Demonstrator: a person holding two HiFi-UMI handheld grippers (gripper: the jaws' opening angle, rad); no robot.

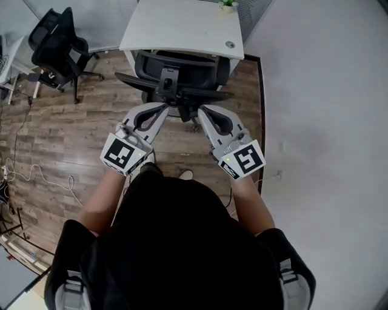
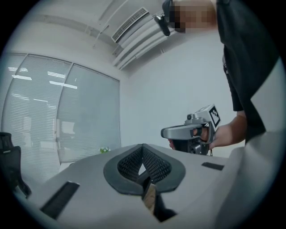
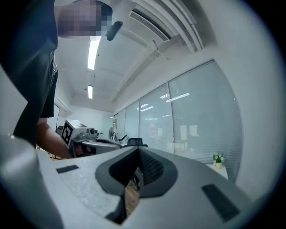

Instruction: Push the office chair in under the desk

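Note:
The black office chair (image 1: 177, 68) stands at the white desk (image 1: 182, 27), its seat partly under the desktop and its back toward me. In the head view my left gripper (image 1: 162, 109) and right gripper (image 1: 202, 111) point at the rear of the chair back, side by side and just short of it; I cannot tell whether they touch it. Both are shut with nothing between the pads. The left gripper view shows its closed jaws (image 2: 143, 154) and the right gripper (image 2: 193, 131) beyond. In the right gripper view, its jaws (image 3: 137, 154) are closed too.
A second black chair (image 1: 57, 42) stands at the far left beside another desk. A small potted plant (image 1: 228, 3) sits on the desk's far edge. A white wall (image 1: 321, 121) runs along the right. Cables (image 1: 36, 178) lie on the wooden floor at the left.

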